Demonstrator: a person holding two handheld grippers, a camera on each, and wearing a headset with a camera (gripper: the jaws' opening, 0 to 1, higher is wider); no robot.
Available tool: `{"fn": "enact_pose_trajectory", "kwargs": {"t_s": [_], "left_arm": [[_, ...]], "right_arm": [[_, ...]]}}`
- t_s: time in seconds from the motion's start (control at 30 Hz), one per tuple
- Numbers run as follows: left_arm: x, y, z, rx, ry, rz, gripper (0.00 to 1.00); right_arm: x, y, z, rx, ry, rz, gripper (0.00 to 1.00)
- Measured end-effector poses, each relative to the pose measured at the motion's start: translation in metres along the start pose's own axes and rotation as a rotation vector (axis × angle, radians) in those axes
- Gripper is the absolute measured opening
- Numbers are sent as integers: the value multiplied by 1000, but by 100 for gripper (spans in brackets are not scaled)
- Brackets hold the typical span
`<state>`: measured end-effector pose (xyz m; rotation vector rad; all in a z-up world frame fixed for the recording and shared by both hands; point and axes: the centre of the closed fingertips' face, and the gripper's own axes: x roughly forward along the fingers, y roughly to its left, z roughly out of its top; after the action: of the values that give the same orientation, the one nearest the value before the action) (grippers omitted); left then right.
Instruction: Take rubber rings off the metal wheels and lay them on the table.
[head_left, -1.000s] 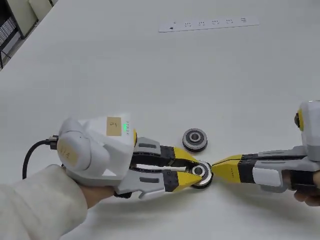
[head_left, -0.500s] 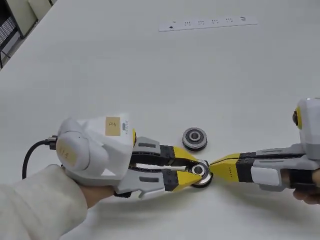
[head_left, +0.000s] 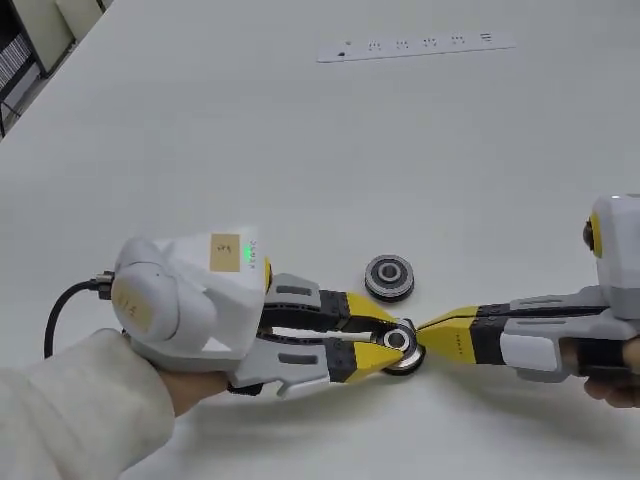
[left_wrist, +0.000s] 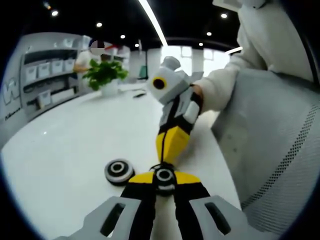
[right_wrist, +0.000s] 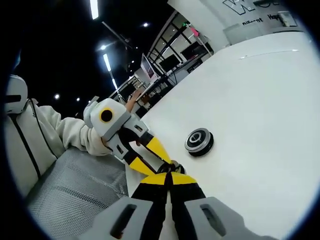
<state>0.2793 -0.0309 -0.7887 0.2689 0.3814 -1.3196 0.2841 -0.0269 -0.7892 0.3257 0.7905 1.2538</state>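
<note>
White table (head_left: 300, 140) bears two metal wheels: we clamp the held wheel (head_left: 400, 342) in our left gripper (head_left: 396, 338), our right gripper (head_left: 427, 335) pinches narrowly on its rubber ring (head_left: 412, 360), and the free wheel (head_left: 389, 277) lies just beside

I'm clamping a wheel (left_wrist: 164, 175) in the left gripper (left_wrist: 164, 178); the right gripper (left_wrist: 163, 161) is touching it from twelve o'clock, with a second wheel (left_wrist: 119, 171) lying at nine.

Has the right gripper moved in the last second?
Yes, slightly. The right gripper has edged left, toward the held wheel, judged against the loose wheel, which keeps its place in the head view.
</note>
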Motion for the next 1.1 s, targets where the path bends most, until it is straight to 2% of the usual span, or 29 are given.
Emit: {"fn": "enact_pose_trajectory", "kwargs": {"t_s": [0.73, 1.1], "left_arm": [[-1, 0, 0, 1, 3, 0, 14], [-1, 1, -1, 5, 6, 4, 14]], "right_arm": [[0, 2, 1, -21, 9, 6, 0], [2, 7, 4, -33, 2, 28, 0]]}}
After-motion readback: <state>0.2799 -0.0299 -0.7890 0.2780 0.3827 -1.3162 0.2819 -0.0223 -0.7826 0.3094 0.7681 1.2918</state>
